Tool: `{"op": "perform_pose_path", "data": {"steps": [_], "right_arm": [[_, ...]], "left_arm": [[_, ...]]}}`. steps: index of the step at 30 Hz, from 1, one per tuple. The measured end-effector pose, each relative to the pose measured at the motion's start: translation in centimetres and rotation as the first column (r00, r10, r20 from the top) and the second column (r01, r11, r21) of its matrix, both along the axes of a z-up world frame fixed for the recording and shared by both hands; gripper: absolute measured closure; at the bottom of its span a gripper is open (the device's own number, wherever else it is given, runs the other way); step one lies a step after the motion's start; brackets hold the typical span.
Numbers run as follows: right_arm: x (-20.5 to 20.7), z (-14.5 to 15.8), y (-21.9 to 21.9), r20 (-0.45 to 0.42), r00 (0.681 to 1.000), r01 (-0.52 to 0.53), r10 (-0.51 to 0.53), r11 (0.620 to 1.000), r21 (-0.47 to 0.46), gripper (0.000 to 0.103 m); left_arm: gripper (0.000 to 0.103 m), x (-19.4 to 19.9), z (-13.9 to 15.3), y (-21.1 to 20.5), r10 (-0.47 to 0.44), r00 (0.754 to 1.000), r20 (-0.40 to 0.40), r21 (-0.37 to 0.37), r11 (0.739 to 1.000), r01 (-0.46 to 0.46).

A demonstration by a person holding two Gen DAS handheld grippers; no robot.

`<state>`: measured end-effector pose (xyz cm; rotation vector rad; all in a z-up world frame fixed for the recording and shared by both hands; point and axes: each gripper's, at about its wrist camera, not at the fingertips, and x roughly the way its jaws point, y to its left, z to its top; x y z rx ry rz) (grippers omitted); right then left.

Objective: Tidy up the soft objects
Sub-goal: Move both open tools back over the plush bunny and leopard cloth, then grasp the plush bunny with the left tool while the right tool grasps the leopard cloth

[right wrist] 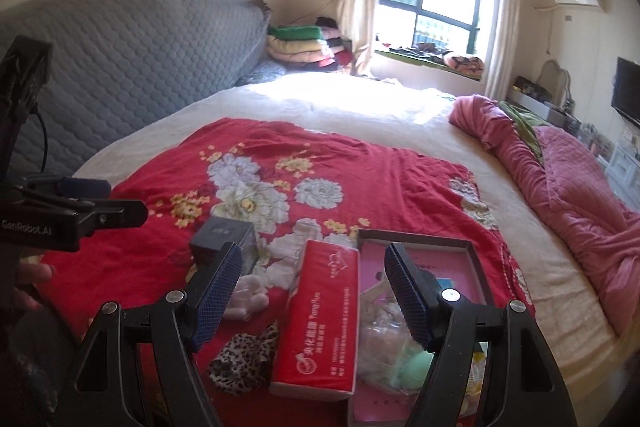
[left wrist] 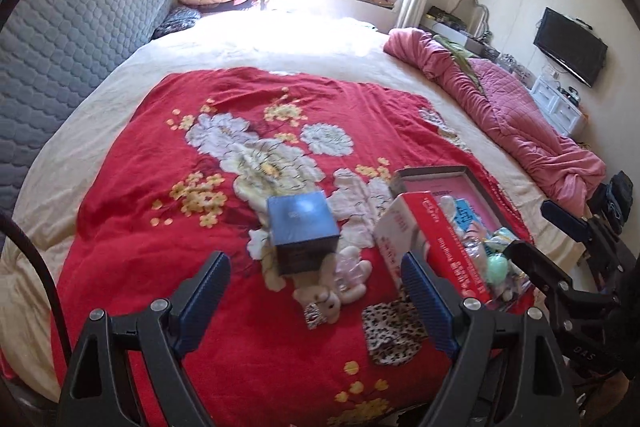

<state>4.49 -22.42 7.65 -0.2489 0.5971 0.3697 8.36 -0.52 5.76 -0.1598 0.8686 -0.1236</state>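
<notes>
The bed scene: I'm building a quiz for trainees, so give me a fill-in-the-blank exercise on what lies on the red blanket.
1. The dark blue box partly rests on the plush ____.
2. The red tissue pack leans against the rim of the shallow ____ with the pink inside.
3. The cloth left of the tissue pack has a ____ print.
4. Both grippers' fingers stand ____.

Missing words: bunny; tray; leopard; open

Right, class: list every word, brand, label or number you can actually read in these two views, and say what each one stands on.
"GenRobot.AI": on the left gripper body, seen from the right wrist view.
"DAS": partial lettering on the right gripper body, seen from the left wrist view.
Red tissue pack: Latin brand word and Chinese characters, too blurred to read surely.
Dark blue box: small mark on top, unreadable.
Pink-lined tray: faint print, unreadable.
</notes>
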Motion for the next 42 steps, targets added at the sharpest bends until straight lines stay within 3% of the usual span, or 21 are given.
{"op": "perform_pose_path", "data": {"steps": [6,9,14,28,35,42], "right_arm": [[-1.6,-3.2,3.3,-0.063,0.992,-0.113,0.107,0.988,-0.104,0.028],[-2.8,-5.5,4.8,-0.102,0.98,-0.186,0.168,0.962,-0.199,0.028],[-4.8,-9.7,7.0,-0.141,0.955,-0.295,0.26,0.878,-0.377,0.028],[-4.7,-16.2,8.2,-0.236,0.902,-0.426,0.361,0.667,-0.611,0.028],[-3.8,-17.9,8.3,-0.244,0.898,-0.433,0.367,0.631,-0.644,0.028],[-2.0,-19.1,8.6,-0.239,0.895,-0.435,0.377,0.619,-0.654,0.028]], "left_arm": [[0.016,0.3,-4.6,1.8,0.013,0.996,-0.083,-0.021,1.0,-0.015],[0.016,0.8,-6.6,1.4,-0.006,0.994,-0.11,-0.031,1.0,0.003],[0.016,2.3,-10.2,0.3,-0.047,0.981,-0.186,-0.074,0.997,0.033],[0.016,5.5,-14.4,-1.2,-0.136,0.957,-0.256,-0.116,0.987,0.109],[0.016,6.3,-14.9,-1.2,-0.13,0.955,-0.265,-0.119,0.988,0.101],[0.016,7.1,-15.5,-1.3,-0.133,0.953,-0.274,-0.119,0.987,0.104]]}}
